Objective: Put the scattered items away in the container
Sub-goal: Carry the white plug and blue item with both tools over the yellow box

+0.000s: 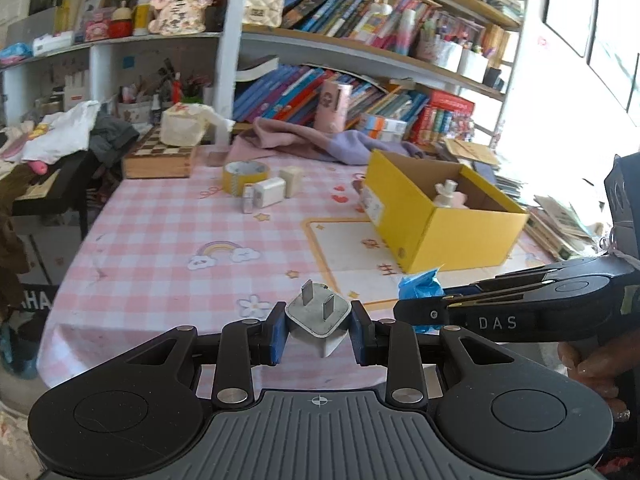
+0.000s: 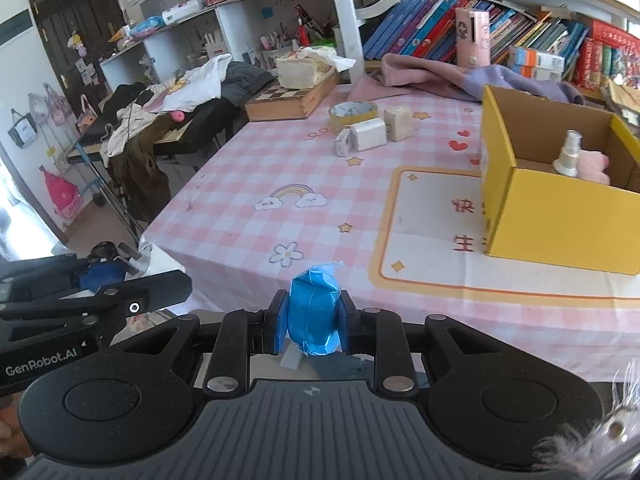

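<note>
Left gripper (image 1: 319,326) clamping white plug (image 1: 319,316), right gripper (image 2: 313,326) clamping blue packet (image 2: 315,308); carrying over yellow box (image 2: 560,216), release inside walls.

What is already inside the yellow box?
Inside the yellow box stand a small white spray bottle and something pink and soft beside it. The near walls hide the floor and anything lower.

Crowded bookshelves (image 1: 360,40) (bright window (image 1: 592,20) beside)
</note>
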### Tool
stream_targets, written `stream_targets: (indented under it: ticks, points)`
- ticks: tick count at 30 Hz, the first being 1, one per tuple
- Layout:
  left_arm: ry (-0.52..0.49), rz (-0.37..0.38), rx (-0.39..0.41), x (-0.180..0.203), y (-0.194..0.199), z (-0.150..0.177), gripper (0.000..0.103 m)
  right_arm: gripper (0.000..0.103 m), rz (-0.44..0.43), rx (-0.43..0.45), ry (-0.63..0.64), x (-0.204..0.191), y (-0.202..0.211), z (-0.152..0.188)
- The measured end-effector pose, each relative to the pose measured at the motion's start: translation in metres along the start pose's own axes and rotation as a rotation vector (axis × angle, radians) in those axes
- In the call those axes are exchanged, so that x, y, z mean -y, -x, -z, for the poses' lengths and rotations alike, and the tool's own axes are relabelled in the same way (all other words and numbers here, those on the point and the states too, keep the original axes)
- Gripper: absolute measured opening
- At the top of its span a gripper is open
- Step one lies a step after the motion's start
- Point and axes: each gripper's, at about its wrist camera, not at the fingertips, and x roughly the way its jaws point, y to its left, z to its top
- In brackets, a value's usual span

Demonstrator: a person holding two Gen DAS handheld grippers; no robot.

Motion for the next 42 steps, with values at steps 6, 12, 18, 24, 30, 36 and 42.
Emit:
stream_targets:
  ticks: [6, 12, 18, 24, 30, 36, 42]
  points:
    - [-0.031, 0.073, -0.01, 0.02, -0.008, 0.001, 0.03, 0.023, 0.071, 0.004, -0.055, 0.019, 0.018, 0.015]
    - [-0.079, 0.146, -0.023, 0.043, -0.017, 0.001, 0.03, 0.023, 0.13, 0.008, -0.099, 0.035, 0.034, 0.03]
    - [-0.134, 0.213, -0.042, 0.066, -0.028, 0.0, 0.03, 0.023, 0.189, 0.024, -0.166, 0.054, 0.051, 0.042]
    - [-0.188, 0.277, -0.061, 0.089, -0.04, -0.003, 0.03, 0.023, 0.241, 0.033, -0.228, 0.074, 0.064, 0.052]
    - [-0.22, 0.328, -0.083, 0.109, -0.053, -0.004, 0.03, 0.023, 0.281, 0.031, -0.277, 0.093, 0.074, 0.06]
    - [-0.246, 0.364, -0.098, 0.126, -0.067, -0.01, 0.03, 0.023, 0.311, 0.032, -0.311, 0.111, 0.08, 0.063]
    - [-0.276, 0.393, -0.098, 0.142, -0.081, -0.017, 0.03, 0.023, 0.335, 0.045, -0.346, 0.133, 0.083, 0.06]
